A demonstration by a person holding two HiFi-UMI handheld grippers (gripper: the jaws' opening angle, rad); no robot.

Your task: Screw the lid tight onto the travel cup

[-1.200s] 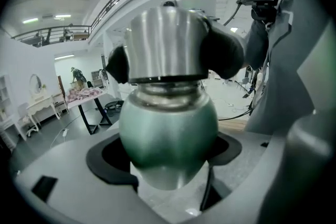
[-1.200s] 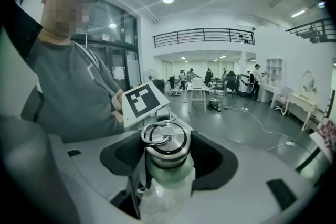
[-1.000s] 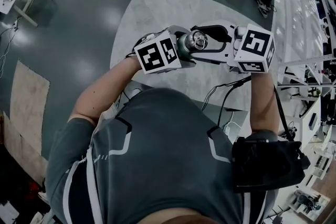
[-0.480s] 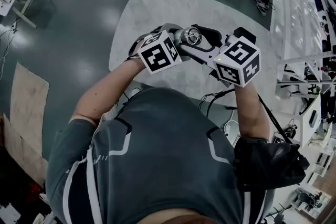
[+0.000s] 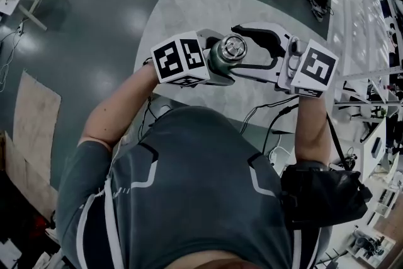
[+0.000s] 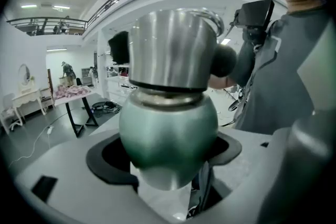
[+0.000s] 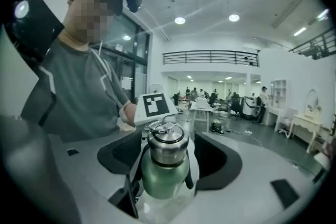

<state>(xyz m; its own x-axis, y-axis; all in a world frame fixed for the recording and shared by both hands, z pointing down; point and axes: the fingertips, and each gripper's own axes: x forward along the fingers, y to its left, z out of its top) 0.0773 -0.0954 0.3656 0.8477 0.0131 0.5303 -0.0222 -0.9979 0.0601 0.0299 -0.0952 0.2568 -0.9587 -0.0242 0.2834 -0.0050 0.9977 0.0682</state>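
The left gripper [image 6: 168, 165] was clenched on the green body of the travel cup [image 6: 168, 128], which was held up in the upper middle of the head view. The right gripper [image 7: 168, 157] had just been opening its jaws, and the steel lid [image 7: 167, 145] stood between them untouched. This looked like a release between twists. The next move would be to close on the lid and turn again.

I count one travel cup [image 6: 168, 134] and one lid [image 6: 173, 50] on it. There are two tongs: the left tongs [image 6: 169, 162], and the right tongs [image 7: 170, 162], whose jaws have just been opening, the cup between them. One counter [image 5: 189, 3], one person [image 5: 189, 186].
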